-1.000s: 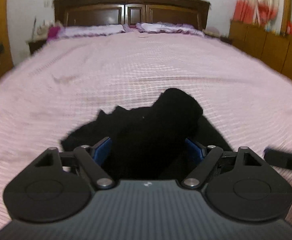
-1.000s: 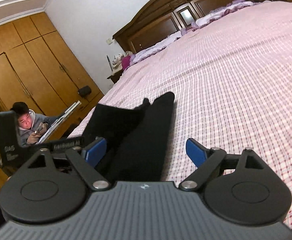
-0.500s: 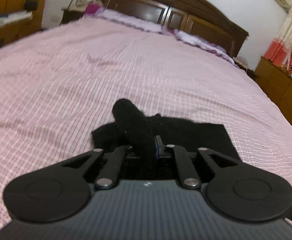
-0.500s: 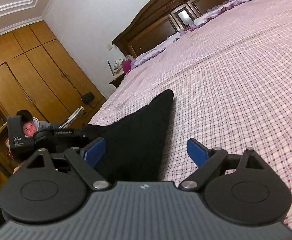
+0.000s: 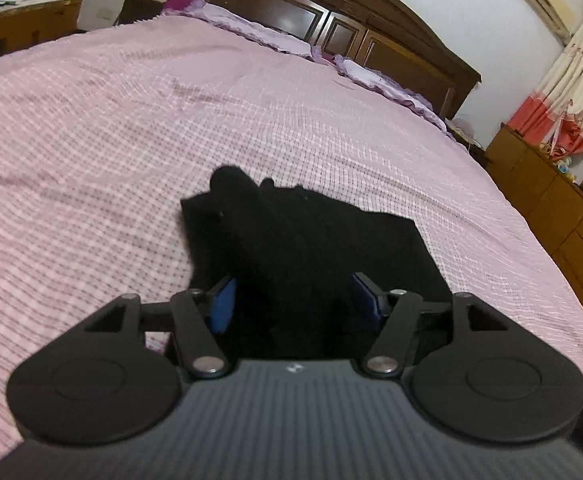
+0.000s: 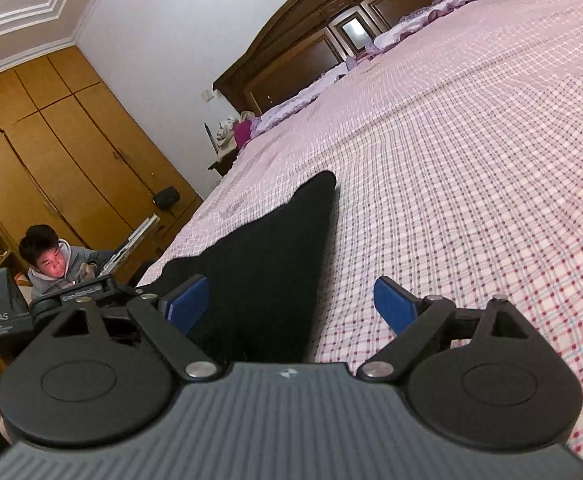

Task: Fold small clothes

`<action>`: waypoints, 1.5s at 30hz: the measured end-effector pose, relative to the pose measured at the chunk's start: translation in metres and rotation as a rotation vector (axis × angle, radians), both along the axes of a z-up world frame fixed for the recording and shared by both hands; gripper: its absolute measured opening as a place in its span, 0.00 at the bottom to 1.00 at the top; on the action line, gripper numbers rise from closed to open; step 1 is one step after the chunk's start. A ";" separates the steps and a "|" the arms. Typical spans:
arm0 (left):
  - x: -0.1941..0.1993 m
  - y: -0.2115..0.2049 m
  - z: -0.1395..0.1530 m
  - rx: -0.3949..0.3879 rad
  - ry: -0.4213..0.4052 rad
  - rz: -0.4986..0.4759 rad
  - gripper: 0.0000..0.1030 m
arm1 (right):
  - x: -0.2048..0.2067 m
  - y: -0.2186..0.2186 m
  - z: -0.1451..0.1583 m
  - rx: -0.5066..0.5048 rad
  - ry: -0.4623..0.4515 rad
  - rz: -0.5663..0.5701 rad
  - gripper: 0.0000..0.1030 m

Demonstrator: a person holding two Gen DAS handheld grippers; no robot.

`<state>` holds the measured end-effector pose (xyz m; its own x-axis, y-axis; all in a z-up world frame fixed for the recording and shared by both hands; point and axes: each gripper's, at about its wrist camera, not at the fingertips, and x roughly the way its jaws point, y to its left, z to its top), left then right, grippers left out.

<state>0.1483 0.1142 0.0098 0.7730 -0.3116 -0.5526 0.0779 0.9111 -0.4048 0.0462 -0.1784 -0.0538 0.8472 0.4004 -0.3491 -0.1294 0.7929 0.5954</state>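
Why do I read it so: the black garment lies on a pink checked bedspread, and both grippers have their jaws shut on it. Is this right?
Not quite. The black garment does lie on the pink checked bedspread, but neither gripper is shut on it. The left wrist view shows the left gripper with jaws spread apart; the right wrist view shows the right gripper open too.
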 end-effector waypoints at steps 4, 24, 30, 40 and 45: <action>0.006 -0.004 -0.010 -0.016 -0.043 0.011 0.59 | -0.001 0.002 -0.002 -0.007 -0.003 0.004 0.91; 0.005 0.010 -0.011 0.134 -0.016 0.102 0.42 | -0.001 0.011 -0.006 -0.024 0.007 0.025 0.91; -0.007 0.026 -0.006 0.049 0.061 0.094 0.65 | 0.017 0.016 0.002 0.049 0.053 0.098 0.94; -0.003 0.038 -0.029 -0.259 0.170 0.012 0.68 | 0.077 0.046 -0.011 0.145 0.198 0.173 0.94; 0.002 0.028 -0.035 -0.319 0.184 -0.026 0.42 | 0.099 0.059 -0.008 0.133 0.251 0.180 0.63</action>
<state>0.1504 0.1419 -0.0252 0.6595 -0.5085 -0.5536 -0.0012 0.7357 -0.6773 0.1451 -0.1194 -0.0620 0.6529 0.5918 -0.4727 -0.0968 0.6842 0.7229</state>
